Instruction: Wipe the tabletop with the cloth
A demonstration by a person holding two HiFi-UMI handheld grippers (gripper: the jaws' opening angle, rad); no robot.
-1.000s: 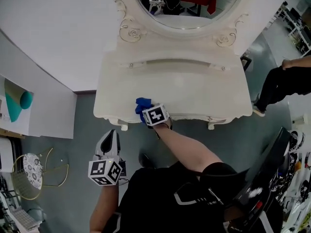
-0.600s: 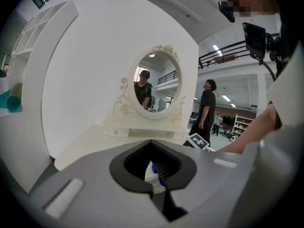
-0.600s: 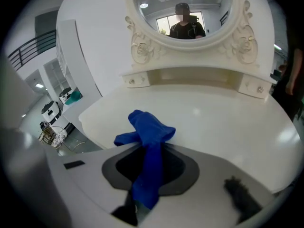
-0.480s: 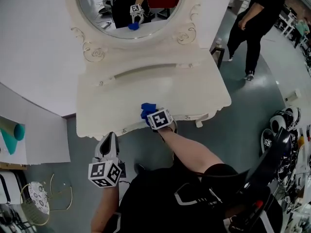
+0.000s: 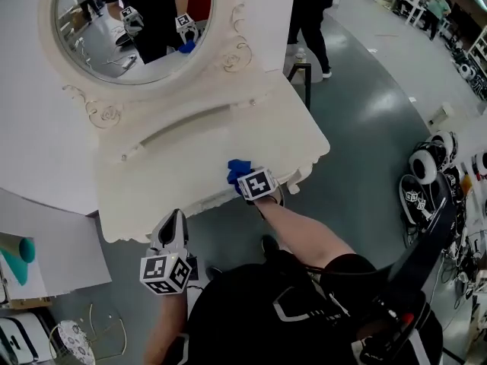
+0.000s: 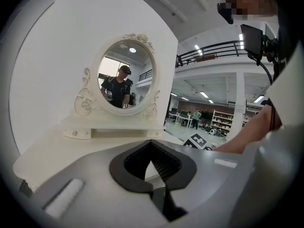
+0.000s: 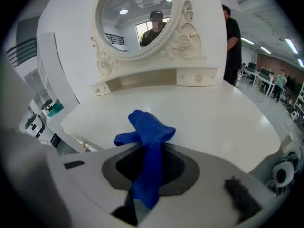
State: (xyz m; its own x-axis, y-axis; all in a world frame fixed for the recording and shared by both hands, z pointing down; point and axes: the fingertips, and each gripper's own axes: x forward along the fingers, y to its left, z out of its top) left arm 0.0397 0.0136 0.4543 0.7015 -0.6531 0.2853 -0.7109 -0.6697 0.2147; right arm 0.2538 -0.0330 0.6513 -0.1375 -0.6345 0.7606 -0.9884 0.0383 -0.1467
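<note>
The right gripper (image 5: 242,178) is gripping a blue cloth (image 5: 237,167) at the front edge of a cream-white dressing table (image 5: 228,131), toward the right end of that edge. In the right gripper view its jaws are pressing on the cloth (image 7: 148,129) from both sides, and the right gripper (image 7: 151,161) is pointing across the tabletop (image 7: 213,118) toward the oval mirror (image 7: 137,18).

The cloth is showing as a deep, even blue with a soft matte surface. A narrow strip of it is running back between the jaws and hanging out behind them, while the front part is bunching into a crumpled lump with one fold sticking out to the left. That lump is sitting over the pale tabletop just inside the front edge; whether it is touching the surface is not clear.

The left gripper (image 5: 173,220) is hanging off the table, over the grey floor (image 5: 365,128) in front of it and to the left of the right one. In the left gripper view its jaws are meeting at the tips with nothing between them, and the left gripper (image 6: 153,161) is facing the mirror (image 6: 126,82).

A person (image 5: 312,14) is standing on the floor beyond the table's right end
</note>
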